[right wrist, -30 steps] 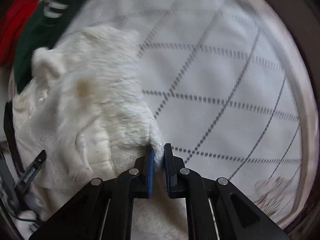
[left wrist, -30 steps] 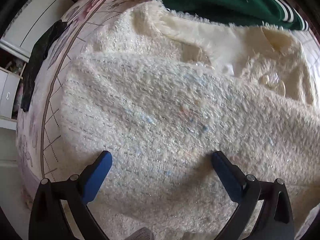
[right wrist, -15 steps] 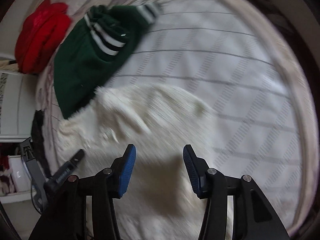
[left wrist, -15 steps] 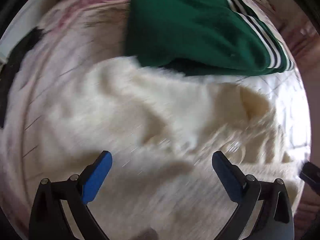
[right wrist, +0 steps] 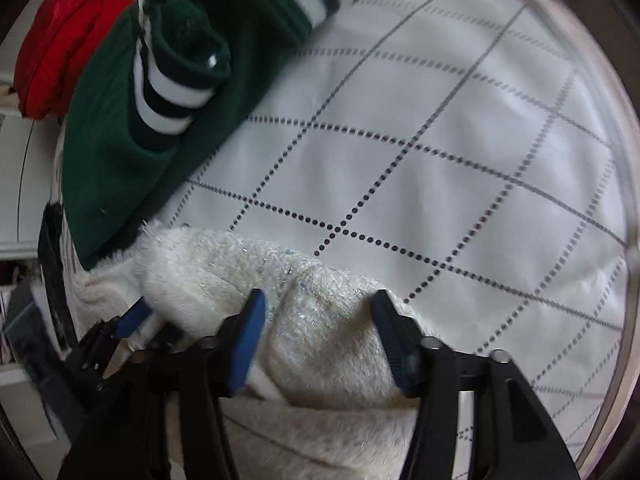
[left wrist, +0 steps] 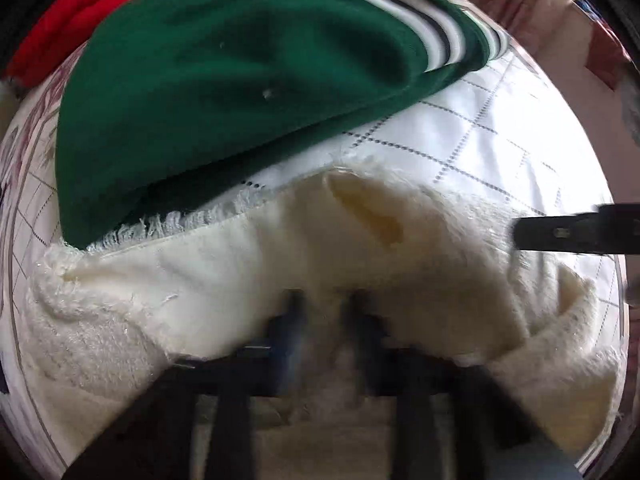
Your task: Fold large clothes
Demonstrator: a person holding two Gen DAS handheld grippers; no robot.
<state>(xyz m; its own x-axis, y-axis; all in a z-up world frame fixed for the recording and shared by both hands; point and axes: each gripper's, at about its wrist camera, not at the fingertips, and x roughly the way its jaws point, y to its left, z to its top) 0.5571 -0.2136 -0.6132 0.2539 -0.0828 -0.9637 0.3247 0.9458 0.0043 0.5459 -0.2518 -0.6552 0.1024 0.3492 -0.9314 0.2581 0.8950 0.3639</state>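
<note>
- Left gripper (left wrist: 324,320): blurred, fingers close together in the cream garment (left wrist: 224,280); whether clamped on the cloth or merely narrow, impossible to tell.
- Right gripper (right wrist: 320,332): spread wide, blue pads (right wrist: 246,344) on either side of a fluffy hump of the garment (right wrist: 320,320), fabric bulging between them, not pinched.
- Garment: bunched and partly turned over on the bedspread (right wrist: 440,140); smooth lining and a fringed edge (left wrist: 172,224) facing up in the left view, fuzzy side up in the right view.
- Black tip of the right gripper (left wrist: 576,232) seen from the left view, over the garment's right side.
- Left gripper (right wrist: 132,320) seen from the right view, at the garment's left side.
- Green sweater (left wrist: 240,80) with white and dark stripes: just beyond the garment, its hem over the fringed edge.
- Red cloth (right wrist: 68,36): beyond the sweater, farthest from the garment.
- White quilted bedspread with dotted grid lines: bare to the garment's right and beyond it.
</note>
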